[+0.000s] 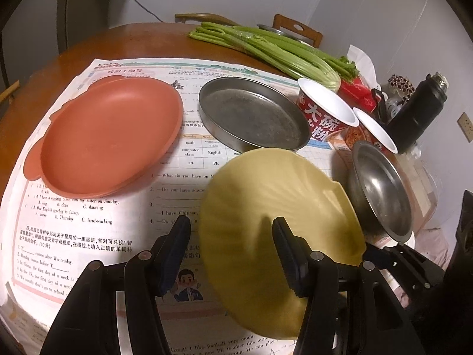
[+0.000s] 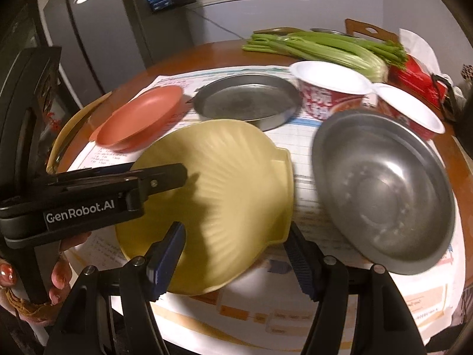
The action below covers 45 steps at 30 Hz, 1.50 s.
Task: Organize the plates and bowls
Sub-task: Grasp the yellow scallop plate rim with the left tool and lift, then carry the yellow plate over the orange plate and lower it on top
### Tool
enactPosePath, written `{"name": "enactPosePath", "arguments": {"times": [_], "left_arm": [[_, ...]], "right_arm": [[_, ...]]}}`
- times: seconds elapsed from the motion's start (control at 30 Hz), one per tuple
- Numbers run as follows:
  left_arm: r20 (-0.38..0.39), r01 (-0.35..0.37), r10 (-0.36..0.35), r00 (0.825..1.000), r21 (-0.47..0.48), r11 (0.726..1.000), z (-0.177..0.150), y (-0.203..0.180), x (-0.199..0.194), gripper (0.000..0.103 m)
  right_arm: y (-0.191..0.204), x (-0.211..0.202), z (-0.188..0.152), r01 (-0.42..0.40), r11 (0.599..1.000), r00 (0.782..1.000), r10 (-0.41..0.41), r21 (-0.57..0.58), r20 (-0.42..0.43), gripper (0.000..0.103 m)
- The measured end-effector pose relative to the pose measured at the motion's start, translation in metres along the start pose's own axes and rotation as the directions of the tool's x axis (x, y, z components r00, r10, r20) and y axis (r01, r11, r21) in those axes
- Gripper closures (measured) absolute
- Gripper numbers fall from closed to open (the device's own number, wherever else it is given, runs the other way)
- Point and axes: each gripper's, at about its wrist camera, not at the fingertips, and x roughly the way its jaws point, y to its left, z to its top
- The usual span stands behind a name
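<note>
Left wrist view shows the left gripper point(image 1: 232, 229) with its fingers spread wide over the edge of the yellow shell plate point(image 1: 278, 224) - gripped or not, one cannot tell. This plate is tilted above the newspaper point(image 1: 97, 236), between the orange plate point(image 1: 112, 136) at left and the steel bowl point(image 1: 381, 189) at right. The right gripper point(image 2: 236, 239) is wide and holds nothing - the flat steel pan point(image 2: 245, 100) lies far.

Two plastic plates: orange point(image 1: 109, 136), yellow point(image 1: 275, 236). Two steel dishes: flat pan point(image 1: 251, 115), bowl point(image 1: 381, 189). Two noodle cups point(image 1: 325, 112) point(image 1: 374, 130). One celery bunch point(image 1: 266, 47). One black flask point(image 1: 419, 112).
</note>
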Motion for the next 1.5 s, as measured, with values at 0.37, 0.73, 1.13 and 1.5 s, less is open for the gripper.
{"name": "enactPosePath", "arguments": {"times": [0.37, 0.73, 1.13, 1.5], "left_arm": [[0.011, 0.015, -0.015, 1.0, -0.015, 1.0, -0.002, 0.005, -0.002, 0.045], [0.028, 0.023, -0.022, 0.999, -0.024, 0.999, -0.006, 0.008, -0.023, 0.045], [0.086, 0.016, -0.013, 0.996, -0.04, 0.999, -0.002, 0.012, -0.054, 0.045], [0.144, 0.001, 0.011, 0.989, -0.083, 0.997, 0.006, 0.029, -0.076, 0.045]], "right_arm": [[0.015, 0.006, 0.003, 0.002, 0.999, 1.0, -0.002, -0.053, 0.009, 0.035], [0.026, -0.009, 0.006, 0.002, 0.997, 0.999, 0.001, -0.076, 0.039, 0.035], [0.044, -0.026, 0.016, -0.003, 0.994, 0.997, 0.012, -0.107, 0.08, 0.035], [0.062, -0.035, 0.039, -0.026, 0.991, 0.993, 0.041, -0.128, 0.109, 0.035]]}}
